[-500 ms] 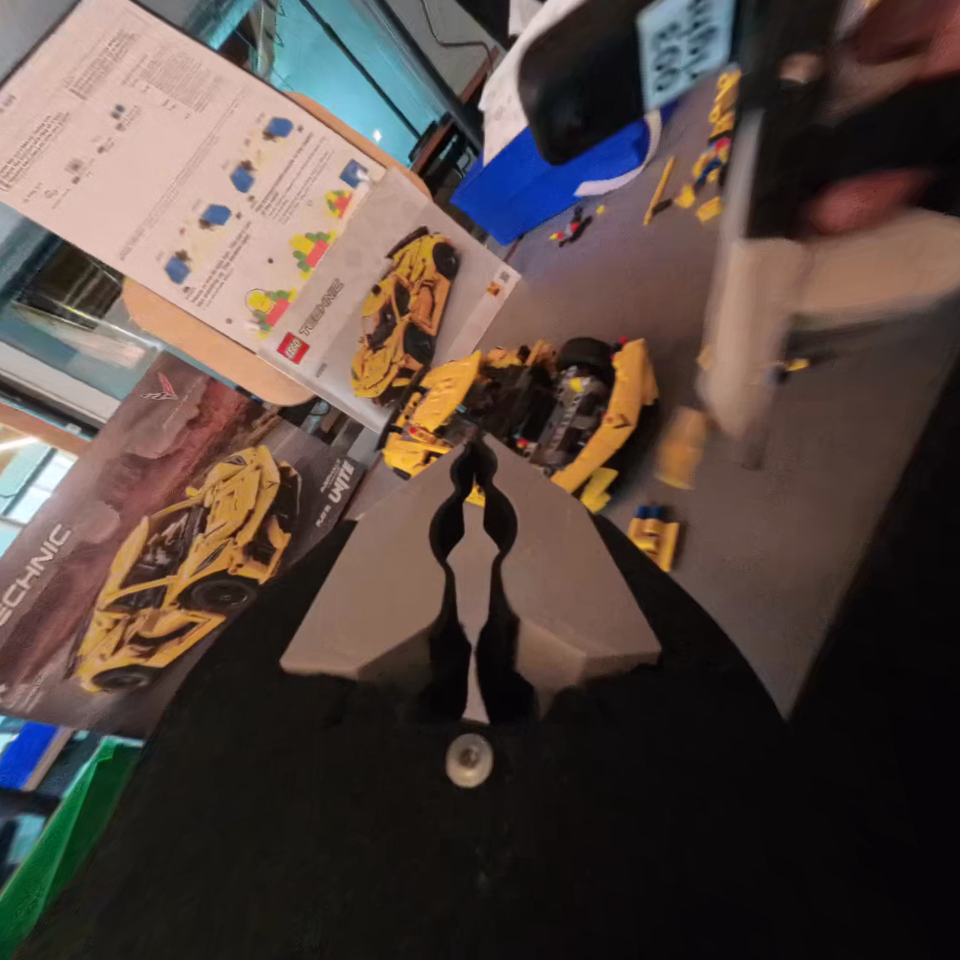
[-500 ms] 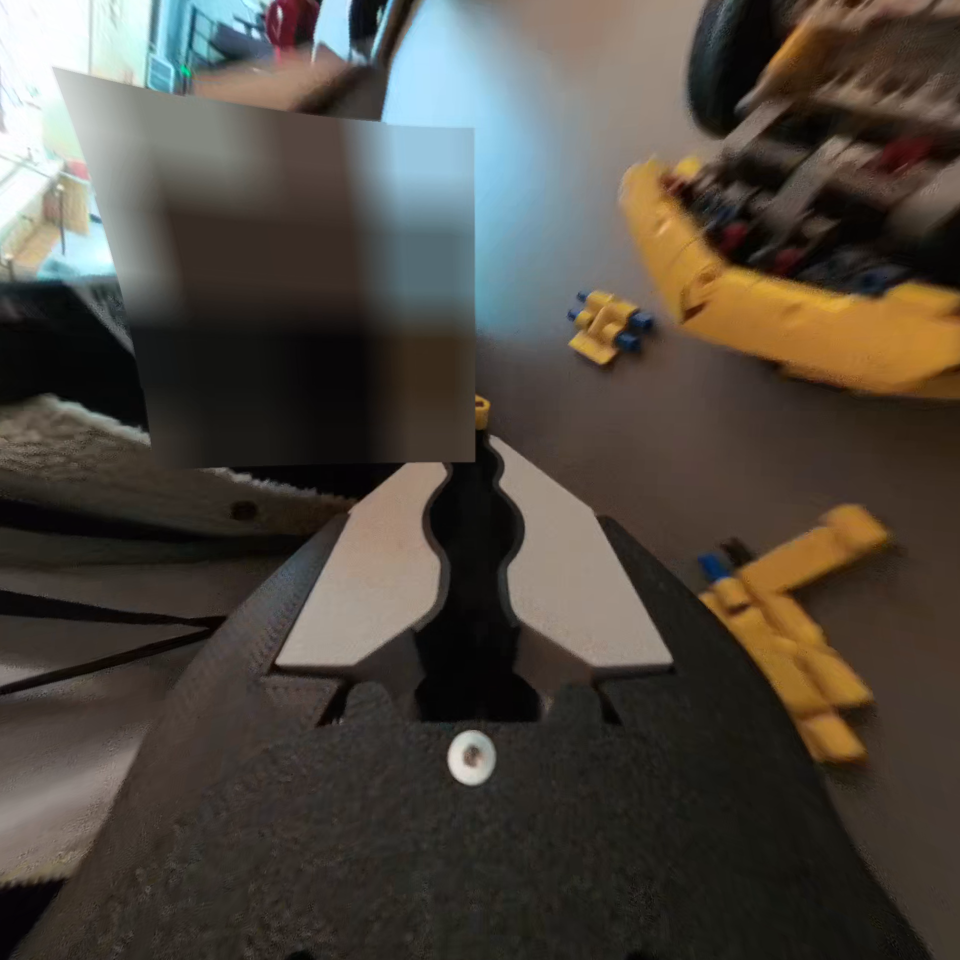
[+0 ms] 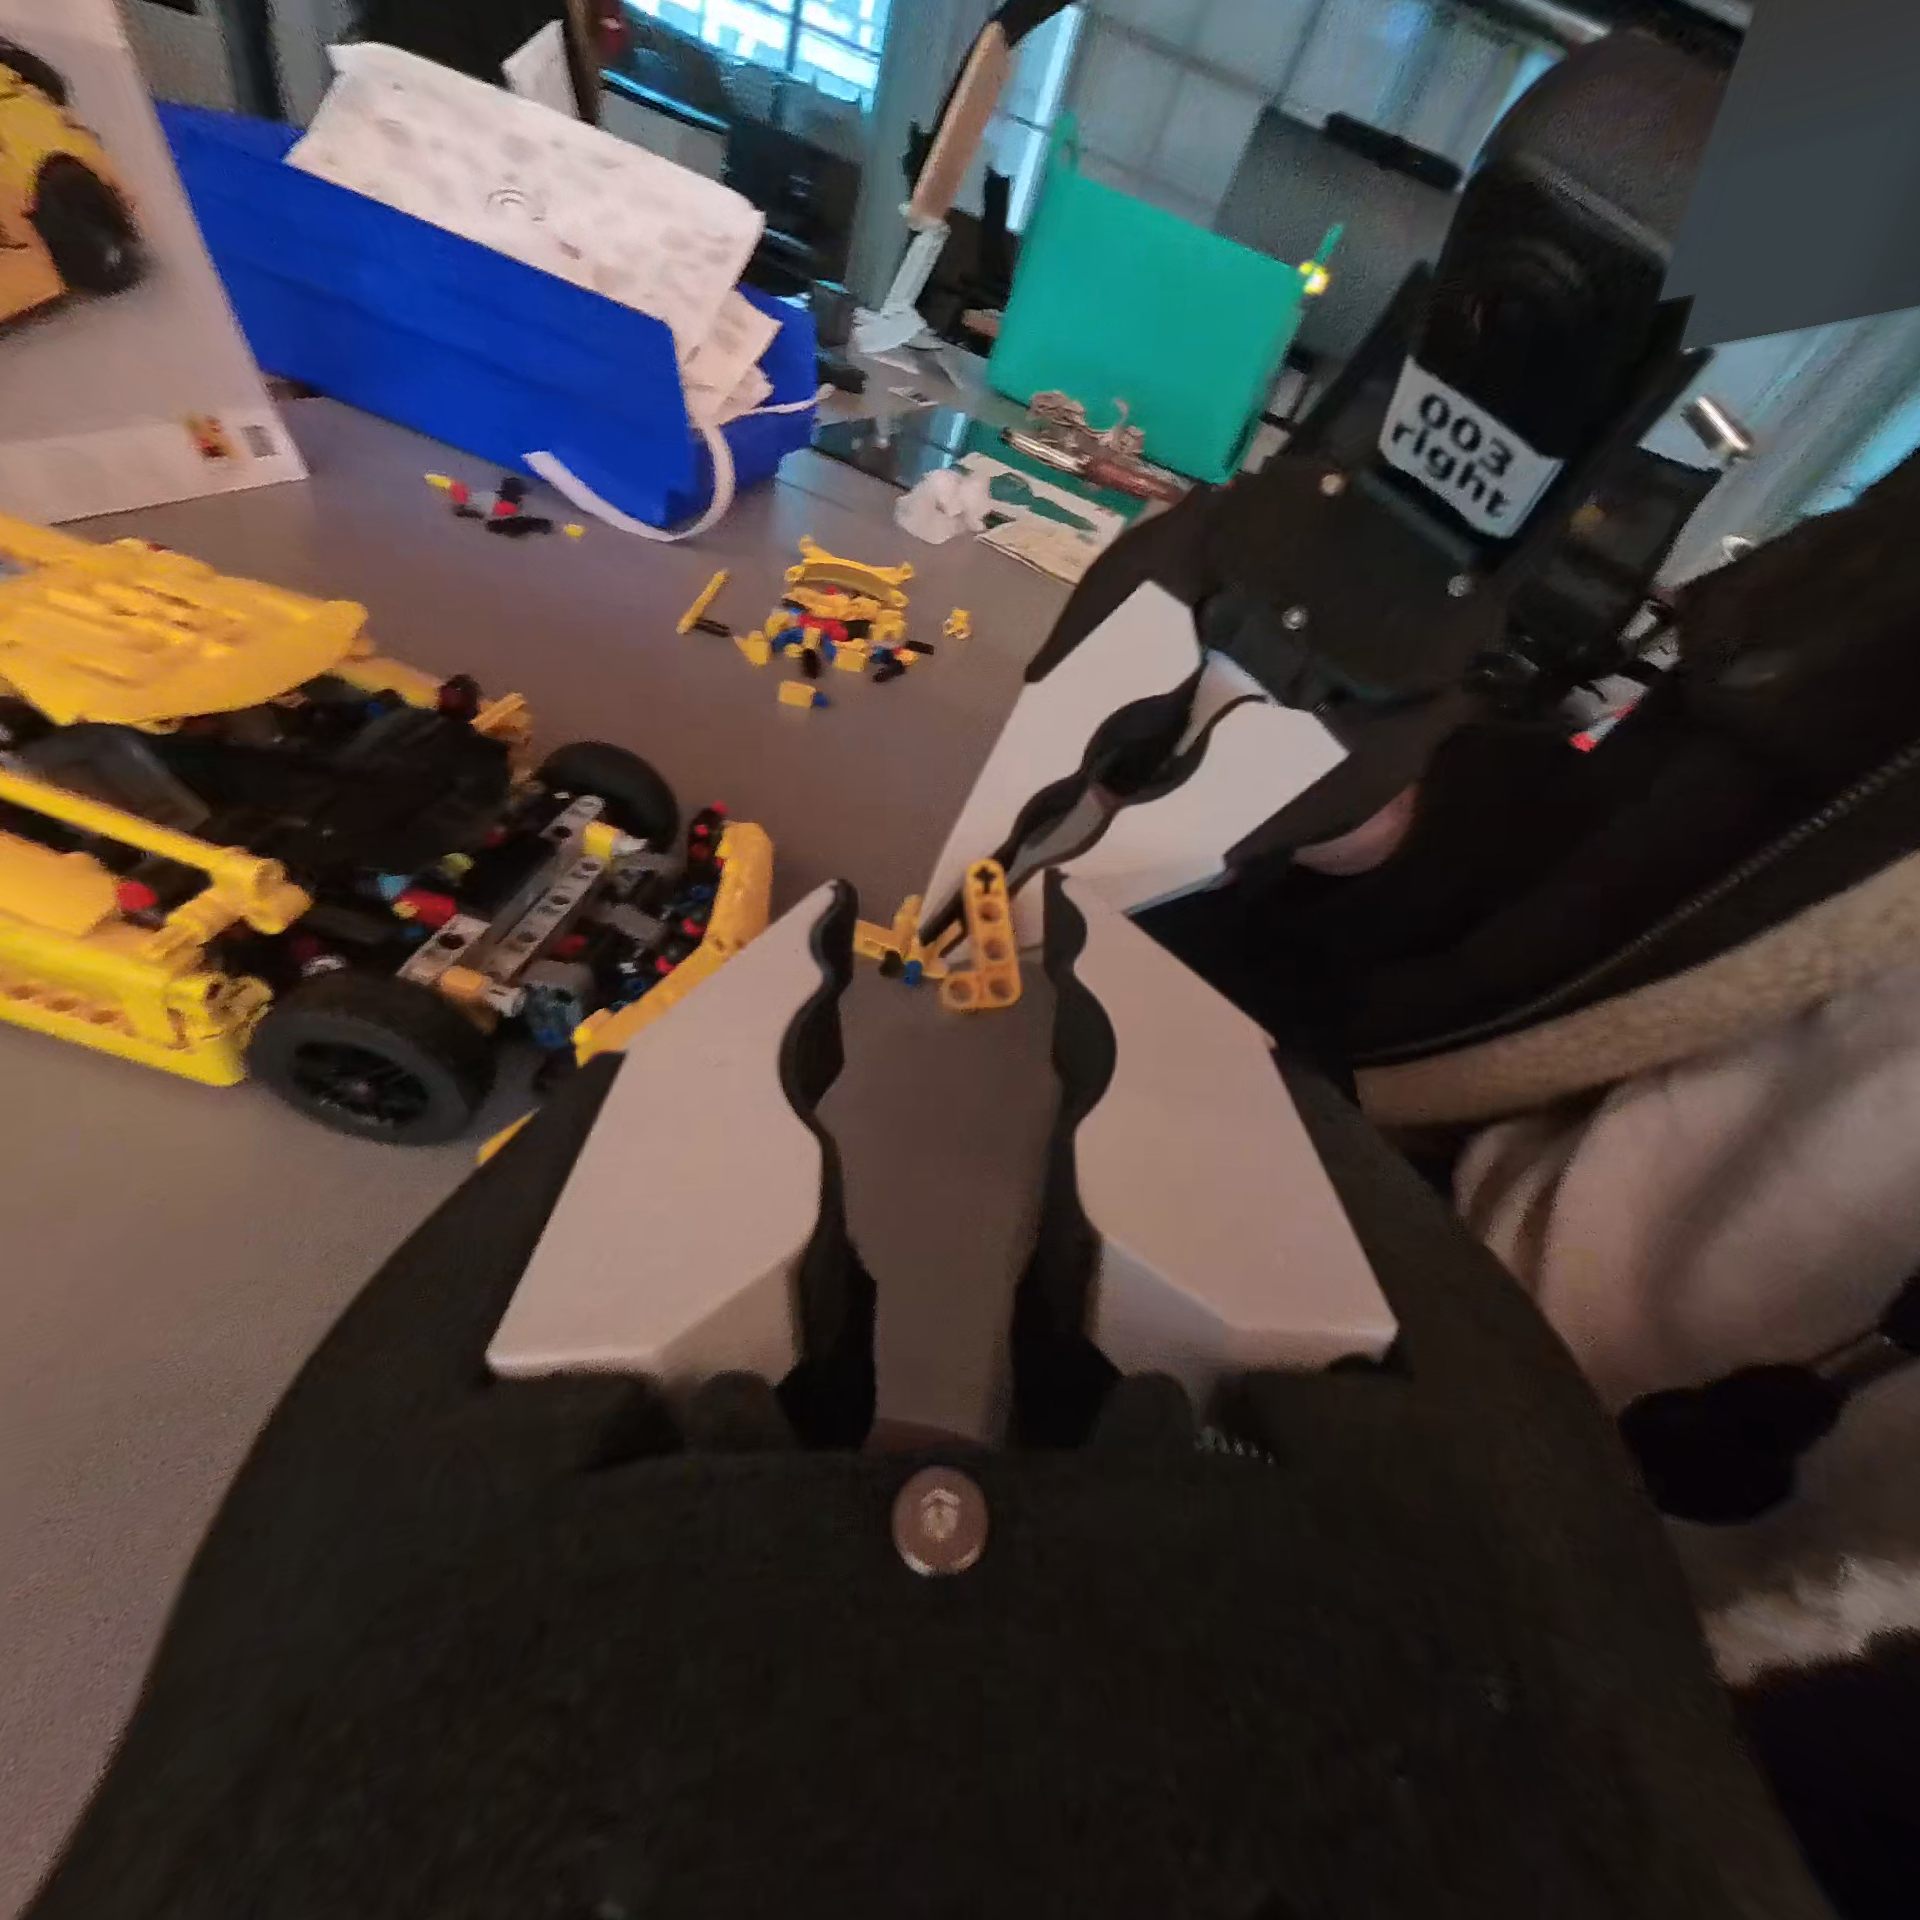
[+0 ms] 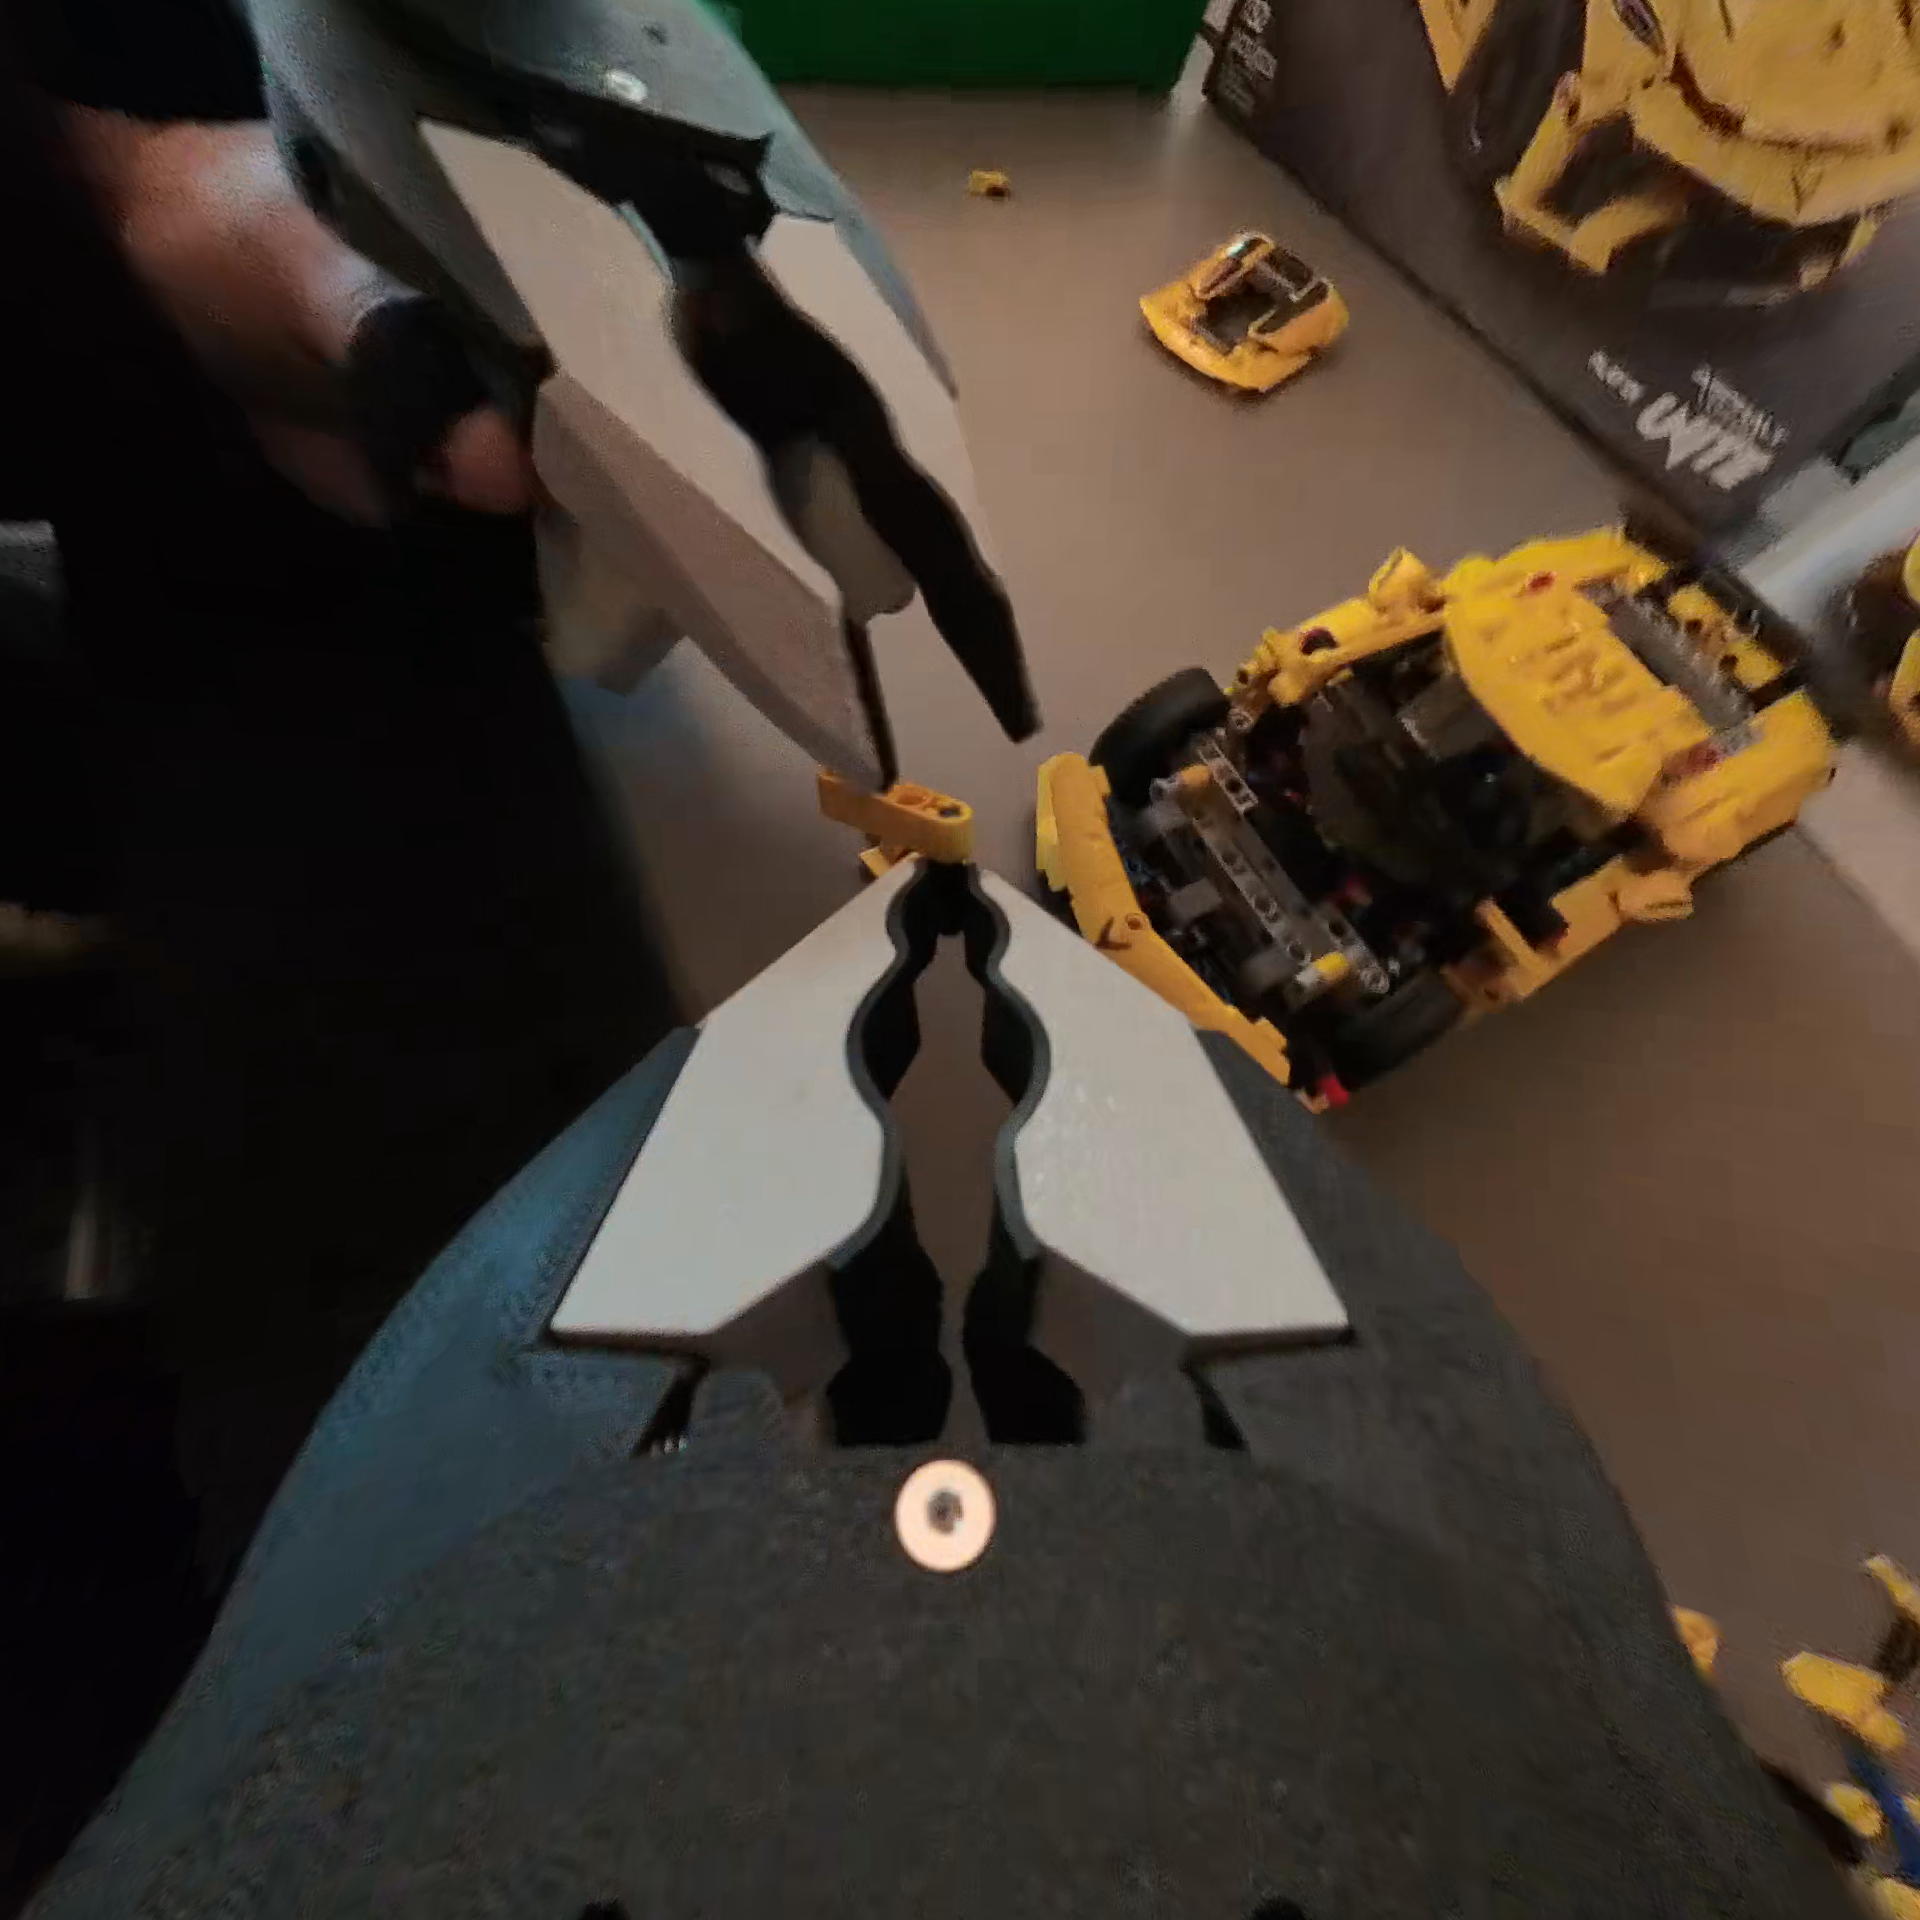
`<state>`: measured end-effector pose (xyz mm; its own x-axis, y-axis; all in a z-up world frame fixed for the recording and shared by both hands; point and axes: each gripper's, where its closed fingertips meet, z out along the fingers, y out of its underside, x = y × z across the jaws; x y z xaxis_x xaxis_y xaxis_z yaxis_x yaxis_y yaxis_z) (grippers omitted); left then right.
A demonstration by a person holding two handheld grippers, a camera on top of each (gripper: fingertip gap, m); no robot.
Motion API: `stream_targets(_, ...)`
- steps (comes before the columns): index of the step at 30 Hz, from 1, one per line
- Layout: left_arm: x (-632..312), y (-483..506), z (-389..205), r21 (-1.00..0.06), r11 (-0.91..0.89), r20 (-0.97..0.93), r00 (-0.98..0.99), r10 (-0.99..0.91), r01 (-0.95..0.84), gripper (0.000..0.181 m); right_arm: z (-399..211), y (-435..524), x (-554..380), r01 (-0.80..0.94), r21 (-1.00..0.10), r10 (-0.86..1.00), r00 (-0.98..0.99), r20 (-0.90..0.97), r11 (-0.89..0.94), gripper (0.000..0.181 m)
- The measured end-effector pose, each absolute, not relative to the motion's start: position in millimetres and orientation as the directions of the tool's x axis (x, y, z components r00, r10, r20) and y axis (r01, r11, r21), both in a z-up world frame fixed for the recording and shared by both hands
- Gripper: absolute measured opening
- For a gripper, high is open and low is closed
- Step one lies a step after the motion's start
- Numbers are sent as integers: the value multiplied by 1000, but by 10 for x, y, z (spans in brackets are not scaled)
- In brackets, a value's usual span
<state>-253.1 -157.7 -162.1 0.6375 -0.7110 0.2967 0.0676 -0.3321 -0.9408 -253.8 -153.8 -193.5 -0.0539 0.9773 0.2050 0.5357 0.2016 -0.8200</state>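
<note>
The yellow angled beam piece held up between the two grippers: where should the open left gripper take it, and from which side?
Probably by the long holed arm of the yellow angled beam, on its free lower end. The right gripper pinches the piece from above, so the left gripper would best come from below, its open fingers closing across the flat holed faces.
</note>
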Motion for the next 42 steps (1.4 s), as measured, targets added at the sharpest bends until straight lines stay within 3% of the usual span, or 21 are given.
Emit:
stream_targets(3, -2453, -1625, -1687, -948, -316, 235, 637, -735, -16, 33, -1956, -1561, -2560, 552, -791, 960, -74, 271, 266, 4)
stream_targets(7, -2430, -1633, -1826, -946, -285, 113, 668, -736, -155, 8, -1950, -1502, -2540, 582, -752, 939, -65, 337, 309, 4)
stream_targets(11, -2425, -1599, -1929, -926, -239, -40, 705, -708, -292, 6, -2030, -1461, -2513, 631, -659, 883, -91, 461, 409, 4)
stream_targets(13, -2440, -1583, -1869, -923, -203, -107, 725, -681, -328, 6, -1974, -1449, -2527, 601, -682, 876, -68, 477, 418, 4)
stream_targets(16, -2453, -1599, -1638, -970, -201, 38, 736, -676, -135, 6, -1778, -1501, -2549, 489, -836, 963, -29, 268, 248, 4)
stream_targets(18, -2514, -1582, -1518, -981, -191, 108, 740, -664, -28, 6, -1816, -1433, -2545, 520, -810, 947, 7, 320, 270, 4)
stream_targets(20, -2837, -1651, -1047, -966, -64, 228, 710, -667, 250, 7, -2263, -1223, -2387, 679, -701, 948, 24, 317, 217, 4)
stream_targets(21, -3037, -1641, -1027, -953, -62, 265, 719, -643, 296, 6, -2321, -1234, -2335, 662, -727, 965, 22, 263, 183, 4)
stream_targets(26, -3100, -1482, -1357, -966, -169, 258, 787, -561, 195, 7, -1876, -755, -2027, 590, -799, 941, 194, 278, 114, 4)
stream_targets(28, -2987, -1515, -1354, -972, -163, 234, 767, -598, 169, 7, -1891, -215, -1644, 601, -799, 913, 345, 218, -37, 4)
stream_targets(30, -2869, -1572, -1328, -978, -142, 210, 734, -645, 155, 7, -2111, 299, -1159, 660, -712, 872, 469, 142, -240, 4)
stream_targets(33, -2782, -1496, -1584, -969, -240, 199, 757, -623, 58, 7, -2342, 699, -729, 668, -635, 823, 561, 86, -389, 4)
stream_targets(38, -2742, -1460, -1680, -970, -243, 144, 778, -612, -12, 7, -2371, 774, -615, 654, -642, 822, 566, 63, -401, 22)
stream_targets(42, -2706, -1409, -1570, -950, -281, 288, 737, -612, 137, 7, -2119, 409, -954, 612, -742, 884, 464, 59, -272, 38)
